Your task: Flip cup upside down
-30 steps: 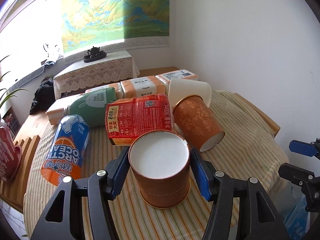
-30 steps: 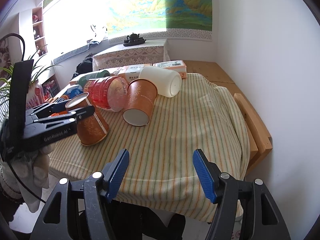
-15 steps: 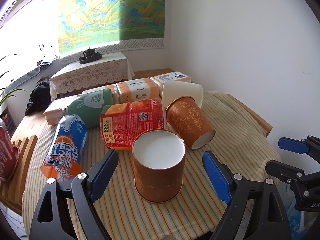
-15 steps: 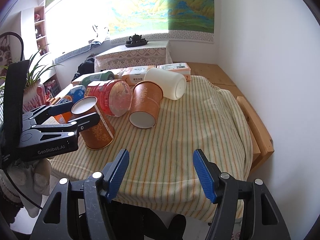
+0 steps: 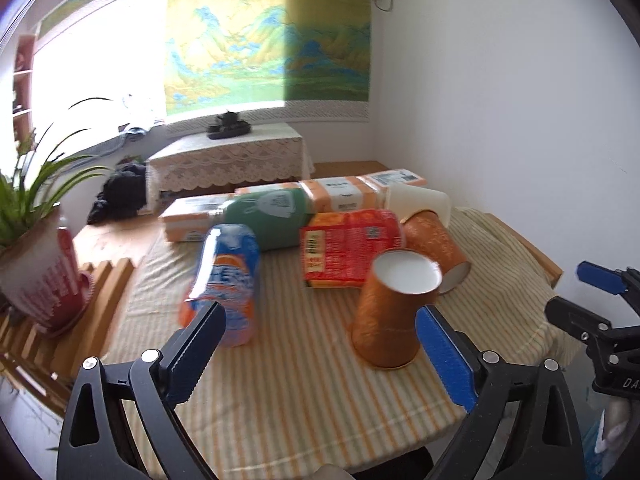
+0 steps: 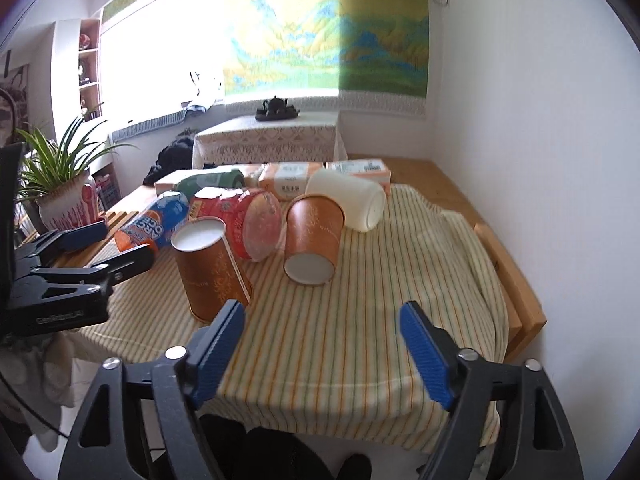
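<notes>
An orange paper cup (image 5: 390, 320) stands upside down on the striped tablecloth, white base up; it also shows in the right wrist view (image 6: 210, 270). My left gripper (image 5: 320, 344) is open and empty, drawn back to the cup's left and nearer the table's front edge. It shows from the side in the right wrist view (image 6: 108, 246). My right gripper (image 6: 322, 340) is open and empty over the front of the table, right of the cup; its fingers show at the right edge of the left wrist view (image 5: 600, 280).
A second orange cup (image 6: 314, 236) and a white cup (image 6: 348, 200) lie on their sides behind. A red packet (image 5: 348, 248), a blue-orange can (image 5: 228, 276), a green bottle (image 5: 268, 212) and boxes (image 5: 340, 192) crowd the back. A potted plant (image 5: 36, 264) stands left.
My left gripper opened, let go of the upside-down cup, and drew back and left. The cup stays standing. The right gripper barely moved.
</notes>
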`<state>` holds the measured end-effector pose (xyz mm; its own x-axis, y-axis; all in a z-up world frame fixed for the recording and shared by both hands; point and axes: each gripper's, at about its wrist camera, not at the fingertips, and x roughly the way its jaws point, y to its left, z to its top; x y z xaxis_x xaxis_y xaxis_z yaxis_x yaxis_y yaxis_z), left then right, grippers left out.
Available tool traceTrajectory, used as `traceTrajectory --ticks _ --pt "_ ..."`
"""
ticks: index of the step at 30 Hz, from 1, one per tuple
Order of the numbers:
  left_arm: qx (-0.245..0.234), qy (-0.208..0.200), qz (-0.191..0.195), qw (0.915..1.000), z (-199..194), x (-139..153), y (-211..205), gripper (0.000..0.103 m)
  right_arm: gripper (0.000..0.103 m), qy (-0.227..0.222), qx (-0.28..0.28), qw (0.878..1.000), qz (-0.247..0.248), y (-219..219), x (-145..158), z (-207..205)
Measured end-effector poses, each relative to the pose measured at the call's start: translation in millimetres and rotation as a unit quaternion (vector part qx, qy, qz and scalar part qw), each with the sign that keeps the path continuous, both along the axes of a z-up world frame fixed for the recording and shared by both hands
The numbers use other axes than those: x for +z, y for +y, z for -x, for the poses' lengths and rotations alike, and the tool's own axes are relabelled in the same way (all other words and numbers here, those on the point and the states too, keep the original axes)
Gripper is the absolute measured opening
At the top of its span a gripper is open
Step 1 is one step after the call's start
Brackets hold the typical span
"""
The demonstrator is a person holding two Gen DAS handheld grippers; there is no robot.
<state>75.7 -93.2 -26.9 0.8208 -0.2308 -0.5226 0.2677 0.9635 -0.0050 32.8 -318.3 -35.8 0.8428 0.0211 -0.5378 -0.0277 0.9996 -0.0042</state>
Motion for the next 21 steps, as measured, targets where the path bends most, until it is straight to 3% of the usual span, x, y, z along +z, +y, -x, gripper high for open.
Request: traceTrajectory --ticks 4,10,21 --pt "0.043 -0.013 0.011 0.9989 14 1 23 0.1 0.087 -0.036 -0.009 0.999 0.01 15 2 6" --pt "0.088 -0.039 0.024 0.9951 34 6 47 0.102 0.091 -0.055 -0.016 0.998 0.006 27 2 5" --pt "0.104 -0.047 0.028 0.9931 41 11 52 0.102 0.091 -0.069 -0.027 0.997 -0.001 30 2 7"
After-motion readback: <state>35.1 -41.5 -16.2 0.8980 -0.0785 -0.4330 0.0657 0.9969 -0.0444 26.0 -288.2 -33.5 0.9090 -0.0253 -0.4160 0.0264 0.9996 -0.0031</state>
